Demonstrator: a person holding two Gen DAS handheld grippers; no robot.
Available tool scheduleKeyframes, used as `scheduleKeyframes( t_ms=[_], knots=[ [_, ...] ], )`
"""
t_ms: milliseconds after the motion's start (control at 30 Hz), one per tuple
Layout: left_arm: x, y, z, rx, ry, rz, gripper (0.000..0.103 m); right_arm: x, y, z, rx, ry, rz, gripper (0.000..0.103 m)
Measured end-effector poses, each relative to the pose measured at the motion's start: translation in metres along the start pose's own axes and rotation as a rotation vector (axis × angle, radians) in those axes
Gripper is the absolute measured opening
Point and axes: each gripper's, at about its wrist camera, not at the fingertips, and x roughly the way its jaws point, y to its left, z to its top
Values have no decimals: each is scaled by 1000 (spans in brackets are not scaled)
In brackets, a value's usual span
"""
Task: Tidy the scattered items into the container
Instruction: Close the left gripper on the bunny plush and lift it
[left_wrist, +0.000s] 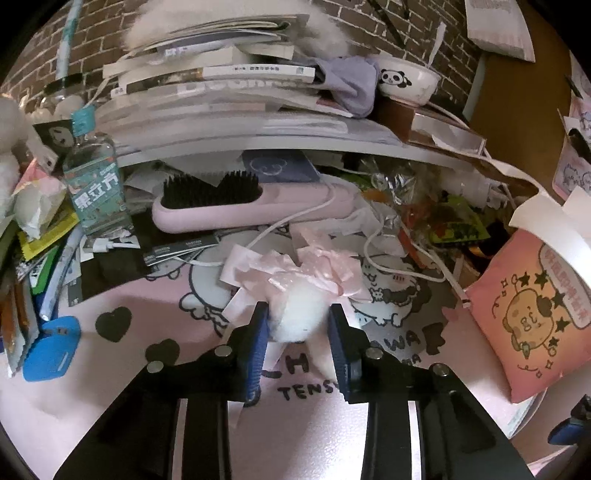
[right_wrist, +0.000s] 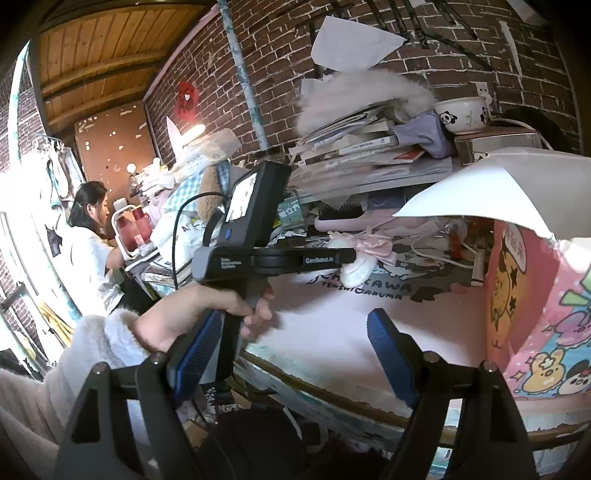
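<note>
Gripping a white fluffy item with pink ribbon bow (left_wrist: 299, 295), the left gripper (left_wrist: 298, 325) has its blue pads (left_wrist: 258, 343) pressed on both sides of the white puff, just above the pink printed mat (left_wrist: 147, 387) on the bench. Bow's ribbons spread out behind the puff, toward the clutter. Further back: pink hairbrush (left_wrist: 229, 210) w/ black bristles lying flat, white cable (left_wrist: 295, 221) draped over it. Left side: clear bottle w/ teal label (left_wrist: 94, 184) upright, blue flat object (left_wrist: 51, 350) on the mat's edge near snack packets. Right: pink cartoon bag (left_wrist: 532, 314), upright, leaning a bit. Shelf above carries a stack of books (left_wrist: 207, 77), purple cloth (left_wrist: 351, 81) and panda bowl (left_wrist: 406, 83).

Right wrist view: right gripper (right_wrist: 295, 354) is spread wide, nothing between the fingers, hovering at the bench's near edge. Left gripper (right_wrist: 347, 258) shows side-on, held by a hand (right_wrist: 207, 314) in a fuzzy white sleeve (right_wrist: 92, 354); white puff and bow (right_wrist: 356, 266) at its tip, over the mat (right_wrist: 332, 314). Pink bag (right_wrist: 517, 295) stands at right w/ a white paper sheet (right_wrist: 498, 188) hanging over it. Panda bowl (right_wrist: 463, 114) and books (right_wrist: 351, 144) on the shelf. Far left, a person in white (right_wrist: 92, 251) sits at another desk.
</note>
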Motion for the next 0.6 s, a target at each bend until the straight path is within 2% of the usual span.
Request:
scheduleKeyframes(
  t_ms=[233,600],
  knots=[
    [-6,1,-2,-2,-14,-1,22,0,0,0,1,-2,-2,80],
    [-36,-10,12,23,-93,-9,18,0,-1,1,9,0,5,80]
  ],
)
